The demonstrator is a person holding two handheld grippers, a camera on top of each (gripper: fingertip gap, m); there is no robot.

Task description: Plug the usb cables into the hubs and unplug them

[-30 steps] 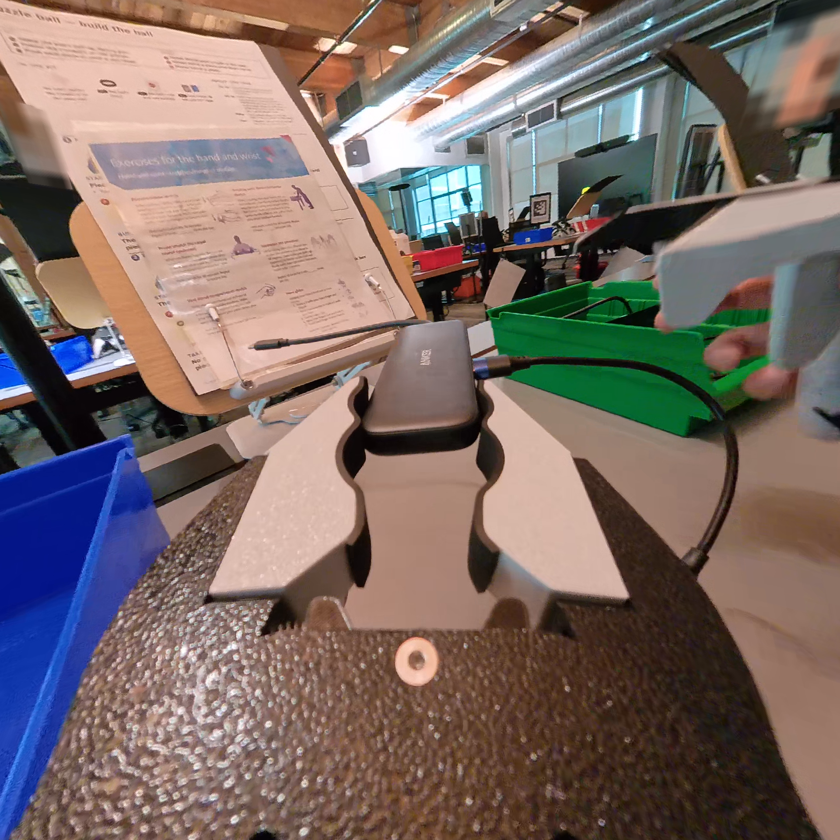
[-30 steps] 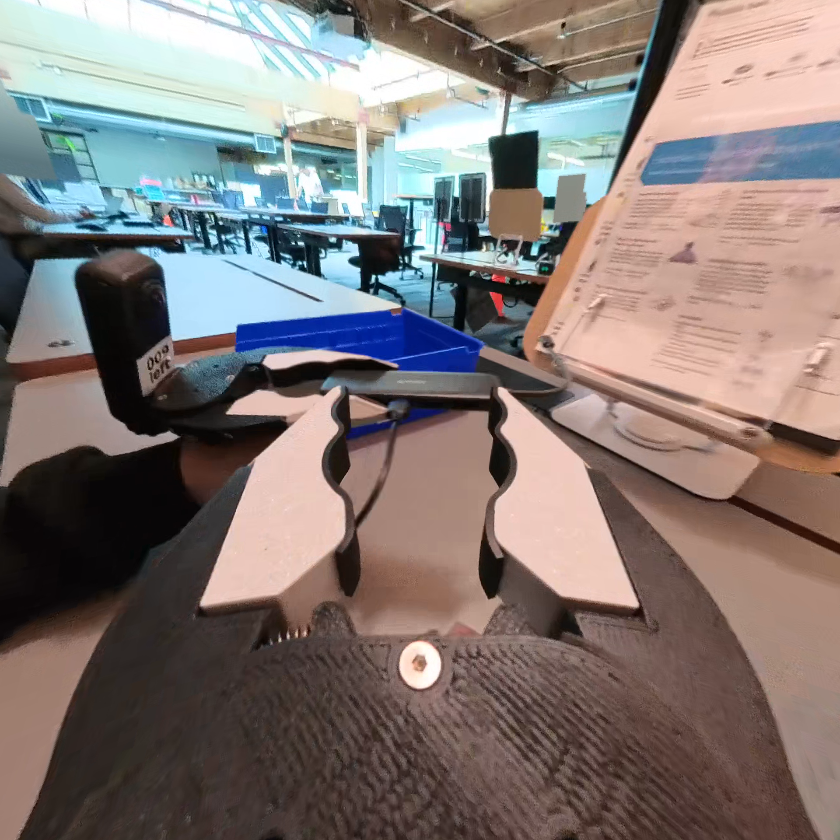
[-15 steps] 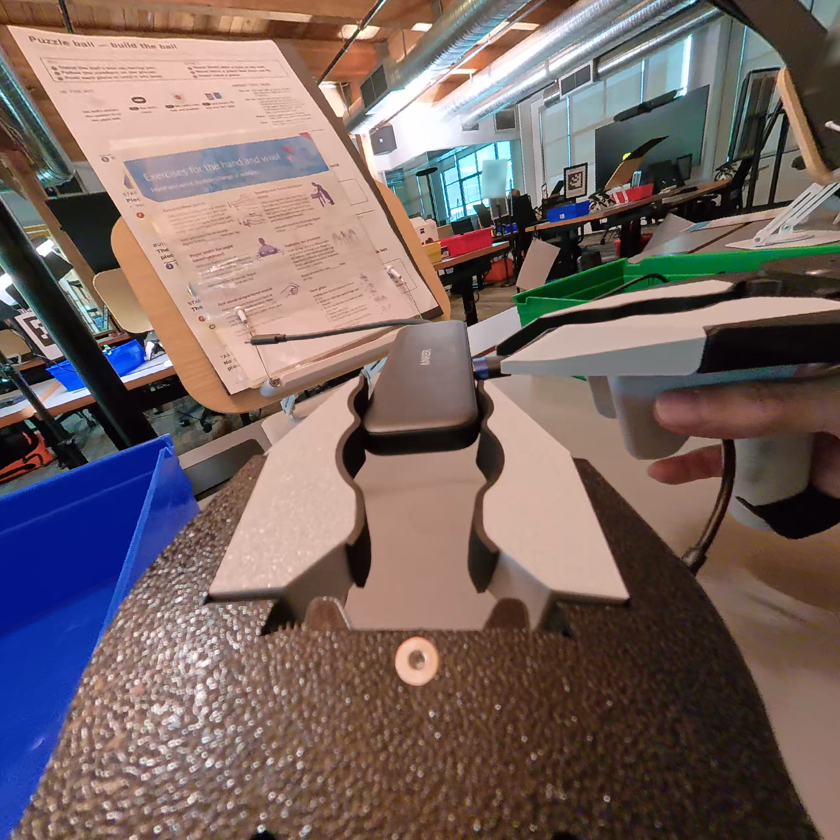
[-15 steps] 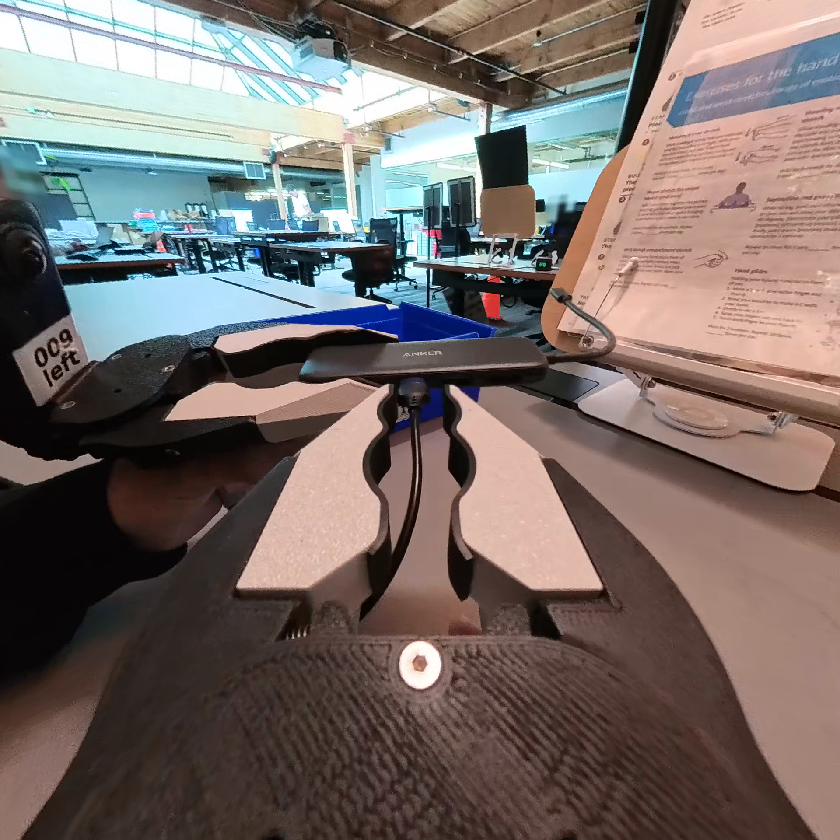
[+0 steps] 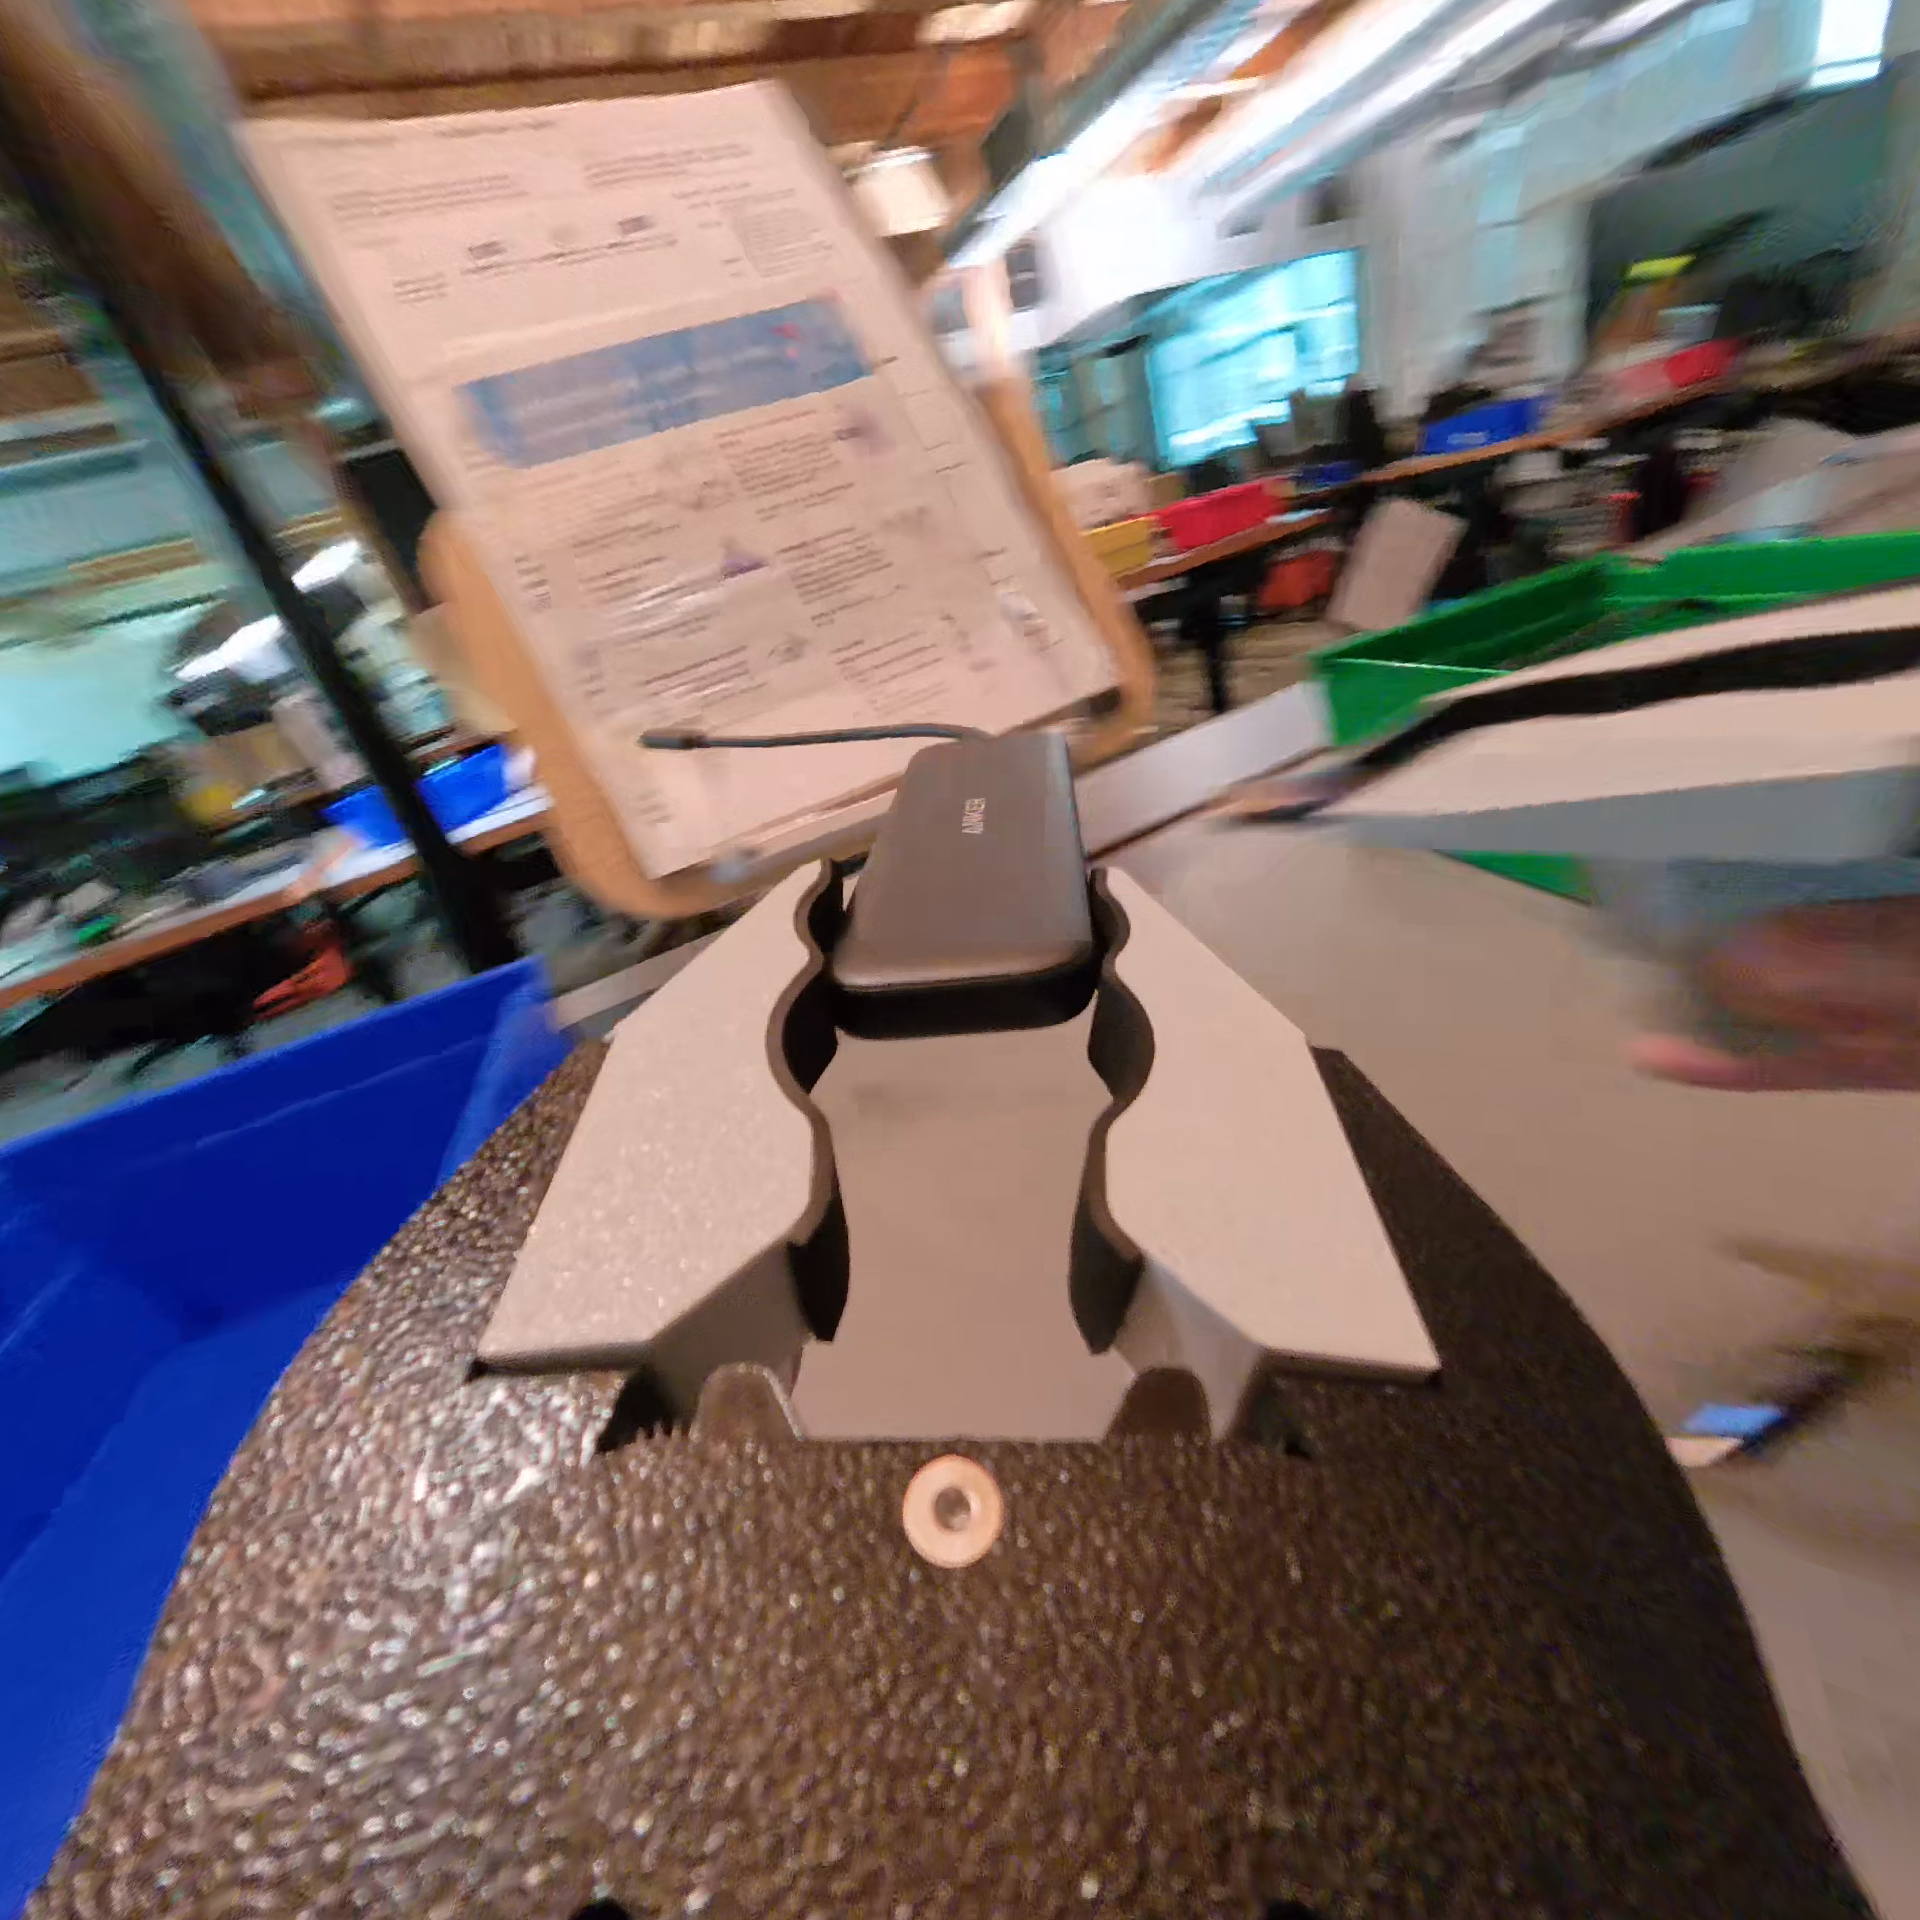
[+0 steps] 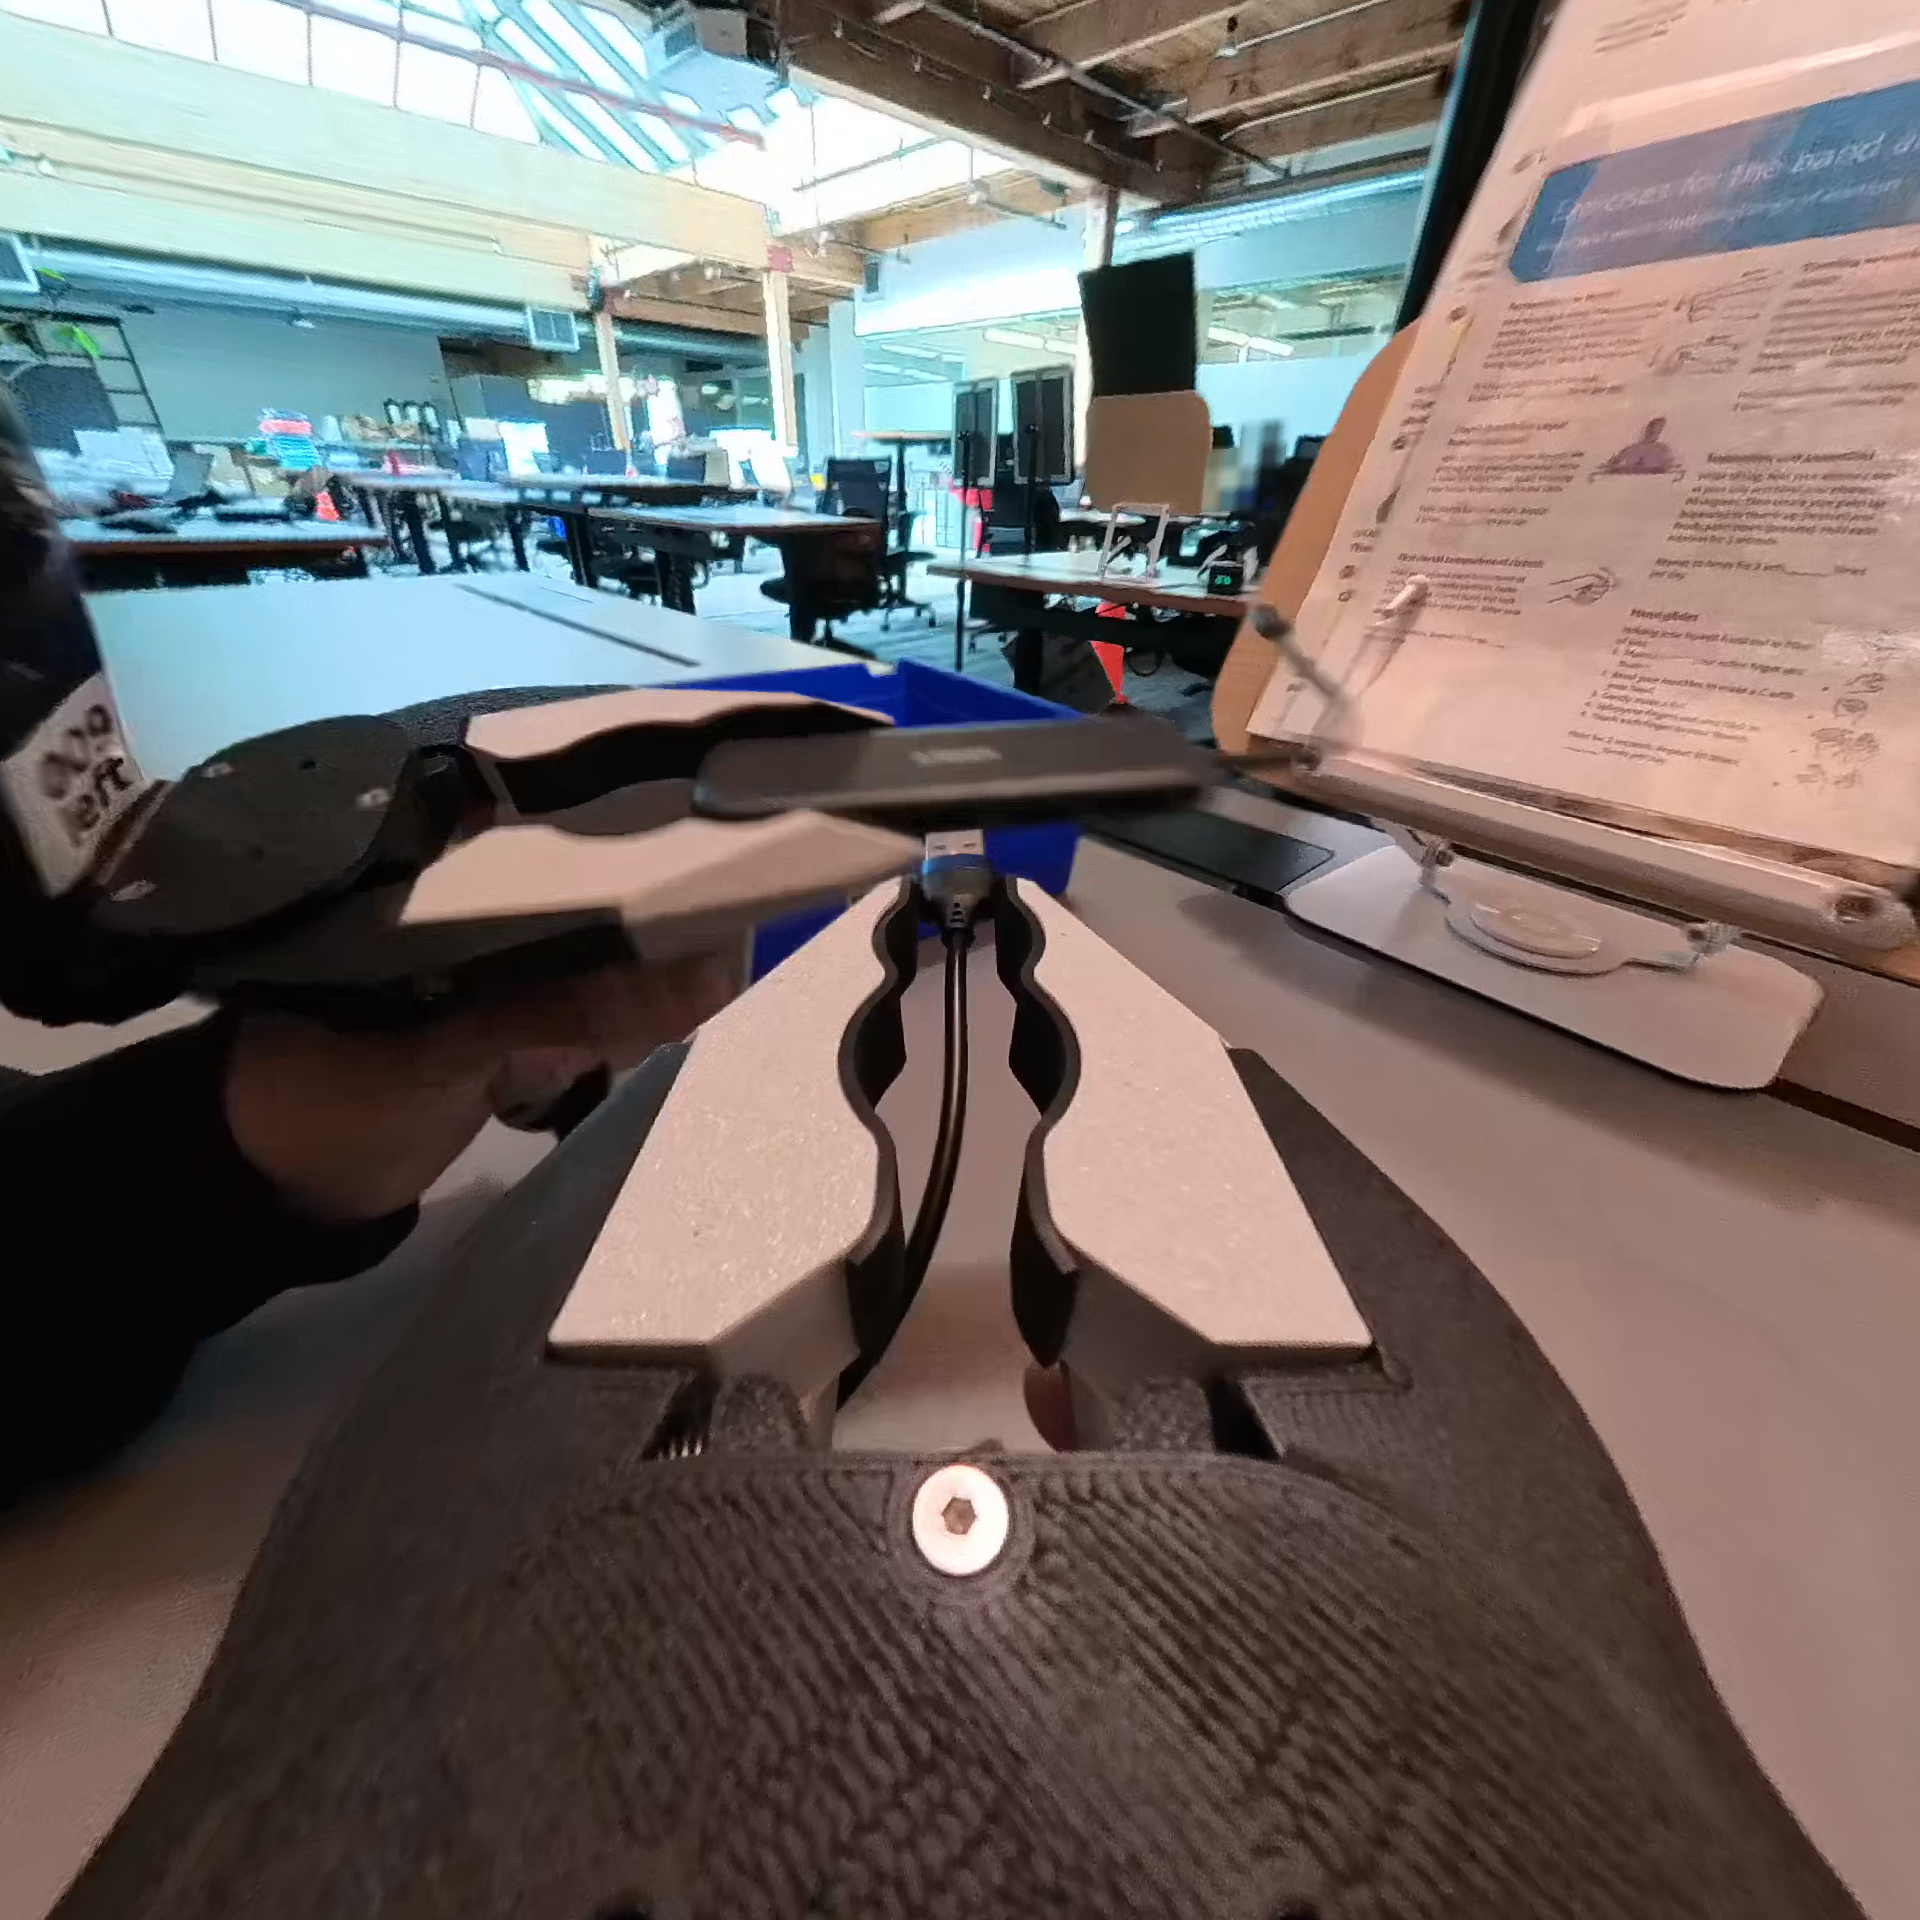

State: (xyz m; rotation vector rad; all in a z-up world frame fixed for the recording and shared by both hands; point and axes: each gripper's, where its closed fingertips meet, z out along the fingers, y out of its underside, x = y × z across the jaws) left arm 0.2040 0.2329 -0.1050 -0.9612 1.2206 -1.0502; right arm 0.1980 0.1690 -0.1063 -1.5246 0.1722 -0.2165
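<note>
Grey table [image 6: 1558, 1299], hub [image 5: 971, 883] between left jaws

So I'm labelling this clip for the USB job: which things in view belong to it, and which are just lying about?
In the job:
hub, clamped in the left gripper
cable, its plug pinched by the right gripper

Lying about:
blue bin
green bin
document stand with printed sheets

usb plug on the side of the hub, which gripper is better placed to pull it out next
Right. The right gripper is already shut on the usb plug where it meets the hub, with the cable running back between its fingers. The left gripper is clamped on the hub's end, so it probably serves best as the brace.
</note>
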